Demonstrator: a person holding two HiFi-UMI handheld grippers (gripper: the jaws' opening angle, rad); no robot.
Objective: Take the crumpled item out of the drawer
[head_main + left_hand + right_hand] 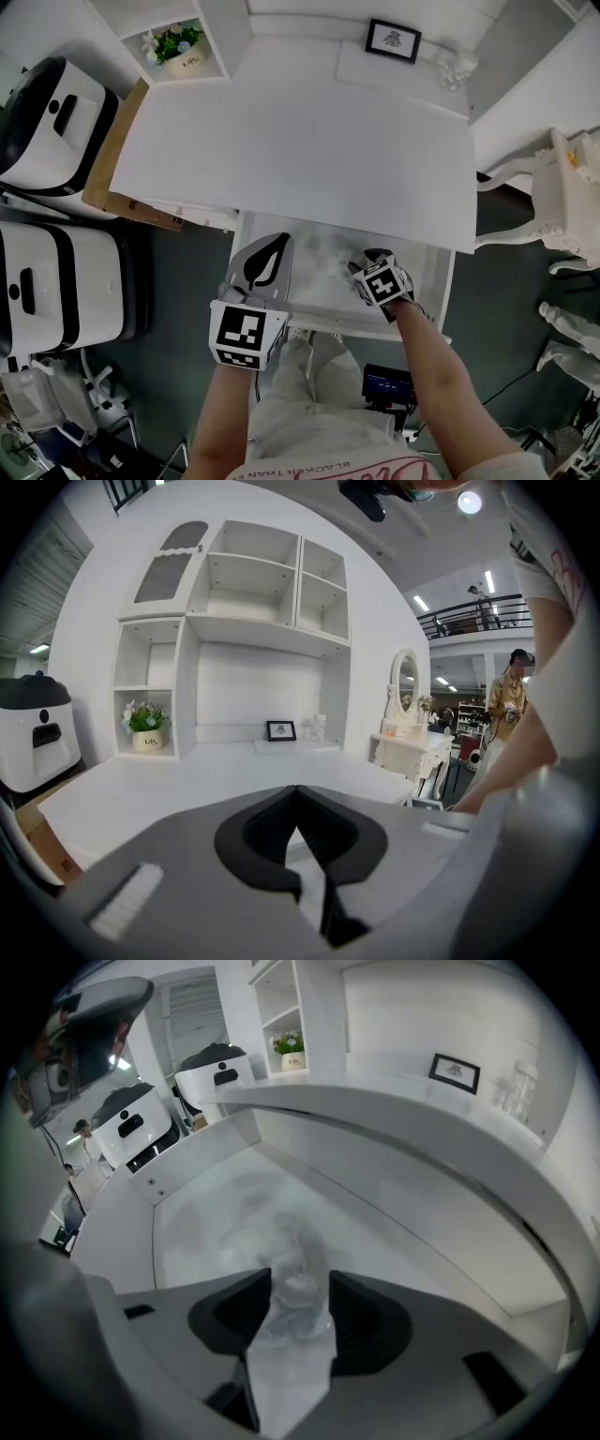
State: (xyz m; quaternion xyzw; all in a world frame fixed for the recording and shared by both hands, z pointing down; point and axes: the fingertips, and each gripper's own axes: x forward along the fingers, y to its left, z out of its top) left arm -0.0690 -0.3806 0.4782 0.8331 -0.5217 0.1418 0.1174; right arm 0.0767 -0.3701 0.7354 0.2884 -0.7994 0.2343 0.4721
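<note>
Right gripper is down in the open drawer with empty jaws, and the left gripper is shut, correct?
Not quite. The right gripper is in the open drawer, but the right gripper view shows its jaws closed on the crumpled item. The left gripper is shut.

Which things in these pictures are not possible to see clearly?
Crumpled item: head view, partly behind the right gripper; right gripper view, a pale blur, material unclear.
Back of the drawer: head view, under the desk top.
Framed picture: print too small in every view.
</note>
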